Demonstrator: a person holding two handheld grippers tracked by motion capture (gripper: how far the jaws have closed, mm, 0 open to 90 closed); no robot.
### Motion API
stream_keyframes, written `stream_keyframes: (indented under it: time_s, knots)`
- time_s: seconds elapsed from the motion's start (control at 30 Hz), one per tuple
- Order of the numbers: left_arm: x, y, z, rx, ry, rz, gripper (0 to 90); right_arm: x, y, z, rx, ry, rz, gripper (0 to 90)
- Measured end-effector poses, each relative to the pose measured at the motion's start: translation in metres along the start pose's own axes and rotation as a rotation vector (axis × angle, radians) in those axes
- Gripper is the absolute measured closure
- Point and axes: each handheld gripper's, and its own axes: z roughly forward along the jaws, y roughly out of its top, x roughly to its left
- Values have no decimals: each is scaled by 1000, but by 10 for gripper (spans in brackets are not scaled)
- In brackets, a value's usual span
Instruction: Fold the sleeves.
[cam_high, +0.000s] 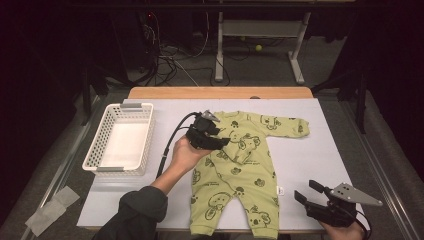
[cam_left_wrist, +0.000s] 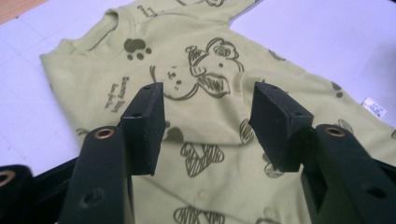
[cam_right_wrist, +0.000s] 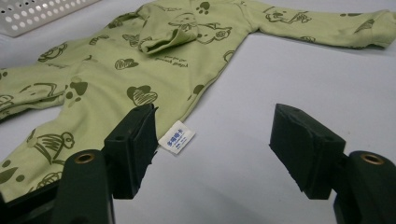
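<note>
White slotted basket at table's left, left tool over green romper chest, jaws apart w/ nothing between, romper flat mid-table, one sleeve folded in, print reads "Sunny Day", white side tag w/ blue text, unreadable, right tool open, empty, nr table's front right corner.
</note>
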Motion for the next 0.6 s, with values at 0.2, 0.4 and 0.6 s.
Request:
stream_keyframes:
  time_s: [0.2,0.4,0.6]
  knots:
    - [4,-12,-10,-5,10,6,427,0,0,0,1,0,0,323]
    - [6,-19,-20,-32,18,-2,426,0,0,0,2,-2,0,323]
    - [8,-28,-27,-37,19,-3,426,0,0,0,2,-3,1,323]
